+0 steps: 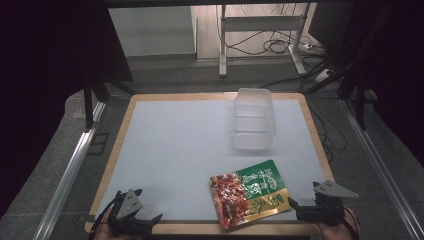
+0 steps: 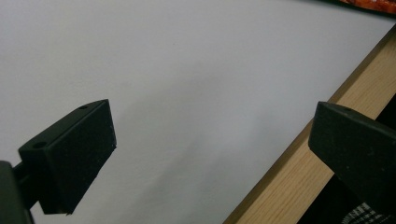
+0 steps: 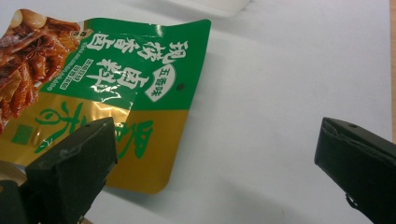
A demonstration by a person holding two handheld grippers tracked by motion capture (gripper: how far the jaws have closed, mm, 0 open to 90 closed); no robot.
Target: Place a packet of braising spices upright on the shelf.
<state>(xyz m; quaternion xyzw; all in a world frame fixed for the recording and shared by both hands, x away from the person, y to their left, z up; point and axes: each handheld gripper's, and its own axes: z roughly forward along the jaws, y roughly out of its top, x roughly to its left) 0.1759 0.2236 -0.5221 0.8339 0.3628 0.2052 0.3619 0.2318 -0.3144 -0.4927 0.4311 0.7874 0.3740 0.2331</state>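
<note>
A green, gold and red snack pouch lies flat near the table's front edge, right of centre; its green and gold end shows in the right gripper view. Farther back lies a clear plastic tray, empty as far as I can see. My right gripper sits at the front right corner, just right of the pouch, jaws open and empty. At the front left corner my left gripper rests by the wooden edge, jaws wide open over bare mat.
The white mat covers the table inside a wooden border. Metal rails run along both sides. A desk frame and cables stand on the floor beyond the far edge.
</note>
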